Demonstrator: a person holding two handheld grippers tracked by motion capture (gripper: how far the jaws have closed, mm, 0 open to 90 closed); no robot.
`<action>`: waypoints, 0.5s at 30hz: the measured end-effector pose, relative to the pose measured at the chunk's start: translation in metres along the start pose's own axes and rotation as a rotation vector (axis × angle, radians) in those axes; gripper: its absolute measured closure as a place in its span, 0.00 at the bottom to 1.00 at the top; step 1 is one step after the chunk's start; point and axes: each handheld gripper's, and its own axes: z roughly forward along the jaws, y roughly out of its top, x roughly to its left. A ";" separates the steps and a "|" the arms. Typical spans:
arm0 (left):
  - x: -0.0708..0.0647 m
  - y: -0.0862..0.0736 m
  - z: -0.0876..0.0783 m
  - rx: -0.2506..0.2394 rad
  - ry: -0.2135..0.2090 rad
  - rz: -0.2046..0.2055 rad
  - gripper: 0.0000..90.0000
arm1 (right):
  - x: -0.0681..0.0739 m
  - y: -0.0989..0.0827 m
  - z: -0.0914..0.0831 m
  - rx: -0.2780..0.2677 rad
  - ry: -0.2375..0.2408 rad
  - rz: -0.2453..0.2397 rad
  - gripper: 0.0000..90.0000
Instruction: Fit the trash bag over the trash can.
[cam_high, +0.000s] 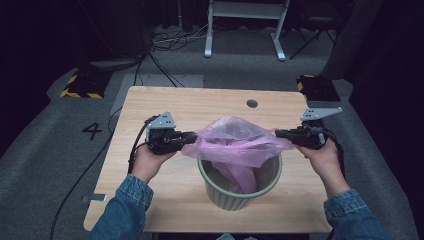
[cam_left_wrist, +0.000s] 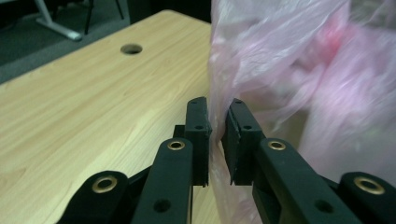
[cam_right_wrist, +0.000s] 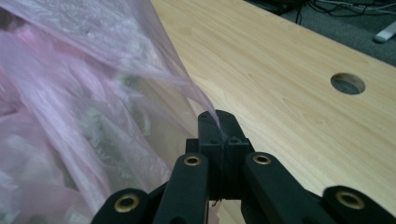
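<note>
Two sets of fingers, left (cam_high: 189, 136) and right (cam_high: 280, 134), are clenched on opposite edges of the thin, slippery pink bag (cam_high: 235, 142) over the bin (cam_high: 240, 192) at centre frame; best pinched at its rim.

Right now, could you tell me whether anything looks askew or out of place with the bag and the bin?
The pink bag is not fitted: it balloons above the green bin, stretched between both grippers, its edge nowhere folded over the rim.
</note>
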 end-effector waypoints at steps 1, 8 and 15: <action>0.001 -0.001 0.002 0.011 0.010 0.001 0.92 | -0.001 -0.002 0.002 0.005 -0.002 0.006 1.00; 0.007 -0.006 0.008 0.036 0.089 -0.027 1.00 | -0.004 -0.008 0.007 0.000 -0.027 0.017 1.00; 0.010 -0.015 0.015 0.094 0.134 -0.036 1.00 | -0.001 -0.013 0.015 0.026 -0.024 0.002 1.00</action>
